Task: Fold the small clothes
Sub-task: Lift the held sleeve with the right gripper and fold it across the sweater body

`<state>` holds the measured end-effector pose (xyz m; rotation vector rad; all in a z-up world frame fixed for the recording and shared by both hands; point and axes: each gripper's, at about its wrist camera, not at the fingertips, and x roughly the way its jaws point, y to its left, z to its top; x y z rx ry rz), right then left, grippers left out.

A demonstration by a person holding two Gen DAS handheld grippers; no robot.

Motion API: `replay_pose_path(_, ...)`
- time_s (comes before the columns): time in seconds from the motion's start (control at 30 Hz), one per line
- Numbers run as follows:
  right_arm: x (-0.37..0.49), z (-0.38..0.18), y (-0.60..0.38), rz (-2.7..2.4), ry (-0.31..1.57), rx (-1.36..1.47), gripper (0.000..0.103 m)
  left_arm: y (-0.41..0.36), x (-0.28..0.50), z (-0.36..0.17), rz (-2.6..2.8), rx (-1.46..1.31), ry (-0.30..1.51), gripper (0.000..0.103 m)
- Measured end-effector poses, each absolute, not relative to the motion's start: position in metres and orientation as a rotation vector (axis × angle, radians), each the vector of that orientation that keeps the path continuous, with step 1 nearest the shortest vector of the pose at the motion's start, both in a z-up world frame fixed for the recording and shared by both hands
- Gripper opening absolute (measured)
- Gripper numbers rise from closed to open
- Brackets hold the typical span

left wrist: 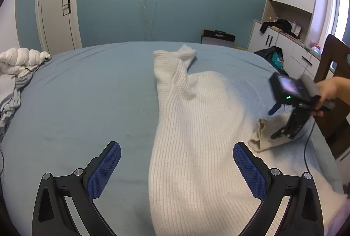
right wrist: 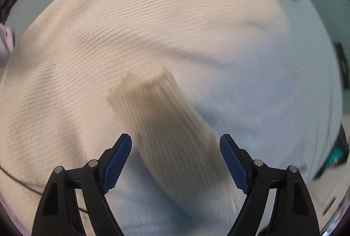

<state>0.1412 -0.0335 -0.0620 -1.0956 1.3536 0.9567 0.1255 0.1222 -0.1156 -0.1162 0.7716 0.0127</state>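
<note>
A cream ribbed sweater (left wrist: pixel 192 126) is observed lying spread on the blue bed (left wrist: pixel 87 93), roughly central, not yet folded into a compact shape. One sleeve (left wrist: pixel 175 65) is seen lying loosely bunched across the far end of the body. The other sleeve's cuff (right wrist: pixel 153 109) is found at the sweater's right edge, unfolded.

The right gripper (right wrist: pixel 175 148) is positioned directly above this cuff, pointing down, its jaws released and wide, with nothing grasped; the right wrist view is blurred. The left gripper (left wrist: pixel 177 161) is held over the sweater's near hem, jaws likewise parted and empty.

Progress is judged early: sleeve folding is in hand, and the body folds are left outstanding.
</note>
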Motion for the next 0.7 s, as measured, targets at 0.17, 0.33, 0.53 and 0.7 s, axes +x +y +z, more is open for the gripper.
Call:
replay_pose_path(0.17,0.143,-0.079,-0.034,0.965,1.431,-1.19,0.011,0.123,0.126,-0.116,0.014,-0.12,0.781,0.103)
replay_pose_path(0.33,0.162,0.006,-0.084,0.896,1.256,-0.987,0.01,0.128,0.125,-0.113,0.013,-0.151,0.783,0.103)
replay_pose_path(0.53,0.227,0.194,-0.228,0.316,0.847,-0.644,0.009,0.129,0.116,-0.101,0.019,-0.168,0.751,0.103)
replay_pose_path(0.7,0.216,0.264,-0.321,-0.226,0.633,-0.444,0.009,0.129,0.112,-0.092,0.013,-0.184,0.73,0.103)
